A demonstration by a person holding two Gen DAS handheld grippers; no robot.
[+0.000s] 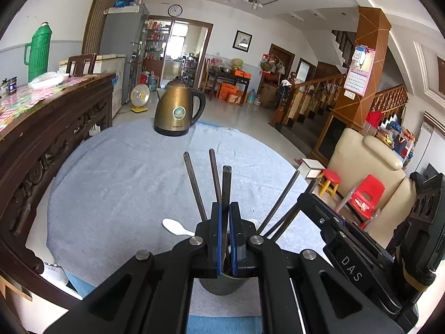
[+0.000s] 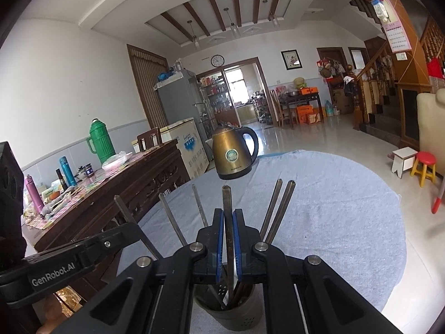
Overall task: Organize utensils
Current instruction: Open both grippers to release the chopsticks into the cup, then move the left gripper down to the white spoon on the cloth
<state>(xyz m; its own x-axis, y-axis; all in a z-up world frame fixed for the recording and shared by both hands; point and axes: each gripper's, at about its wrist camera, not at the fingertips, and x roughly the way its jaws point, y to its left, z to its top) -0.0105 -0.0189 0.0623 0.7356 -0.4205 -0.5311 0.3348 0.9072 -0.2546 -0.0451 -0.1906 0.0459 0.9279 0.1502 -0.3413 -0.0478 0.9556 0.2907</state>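
Observation:
A grey utensil holder [image 1: 222, 285] [image 2: 230, 310] stands on the blue-grey cloth, right under both grippers, with several dark chopsticks [image 1: 194, 183] [image 2: 274, 208] leaning out of it. My left gripper [image 1: 225, 204] is shut on one upright chopstick [image 1: 226, 183] whose lower end runs down into the holder. Likewise, my right gripper [image 2: 228, 210] is shut on another chopstick [image 2: 227, 200] reaching into the holder. A white spoon [image 1: 176, 226] lies on the cloth left of the holder. Each gripper's black body shows at the edge of the other's view.
A brass-coloured electric kettle [image 1: 178, 111] [image 2: 232, 153] stands at the far edge of the round, cloth-covered table [image 1: 125, 181] [image 2: 333, 208]. A dark carved sideboard [image 1: 55, 117] [image 2: 125, 183] with a green thermos and bottles runs along the left.

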